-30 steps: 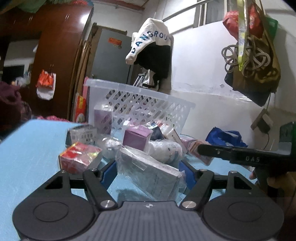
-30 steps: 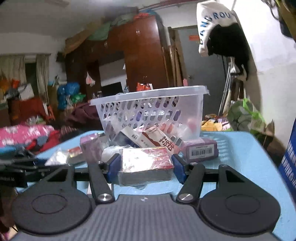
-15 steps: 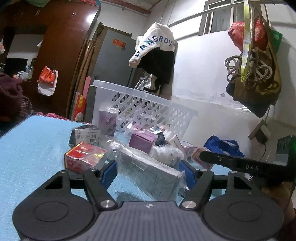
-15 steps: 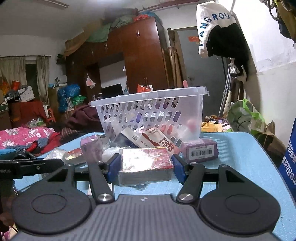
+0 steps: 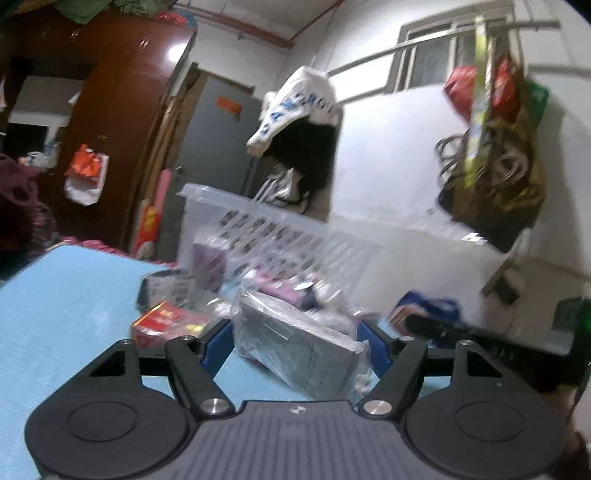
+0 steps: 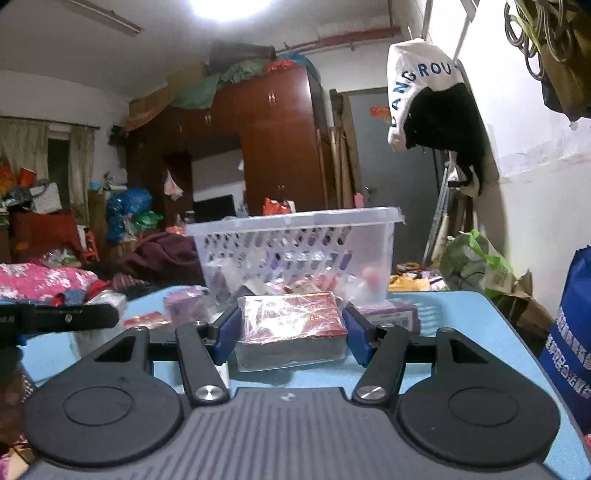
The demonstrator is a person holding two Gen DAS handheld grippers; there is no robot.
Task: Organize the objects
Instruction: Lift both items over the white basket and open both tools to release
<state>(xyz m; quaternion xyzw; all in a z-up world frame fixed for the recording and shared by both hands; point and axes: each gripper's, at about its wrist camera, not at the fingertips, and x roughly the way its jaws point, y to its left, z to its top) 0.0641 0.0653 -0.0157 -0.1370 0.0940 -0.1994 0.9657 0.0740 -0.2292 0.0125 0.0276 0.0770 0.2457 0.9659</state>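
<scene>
Both tools pinch wrapped boxes, right tool (image 6: 291, 328) the red box (image 6: 291, 325), left tool (image 5: 295, 347) the grey packet (image 5: 299, 347); I judge the basket (image 6: 295, 218) comes next.

A dark wooden wardrobe (image 6: 273, 147) is seen against the white wall, a grey door (image 6: 391, 155) just beside it, a ceiling light (image 6: 225, 7) above.

The table (image 6: 461, 314) is pale blue, and at twelve o'clock on it the basket (image 6: 295, 236) is clear white plastic with a lattice of slots. The wrapped box (image 6: 291, 321) is red with gold, the box (image 6: 391, 314) at two o'clock purple. The grippers' pads (image 6: 227, 332) are blue on black.
</scene>
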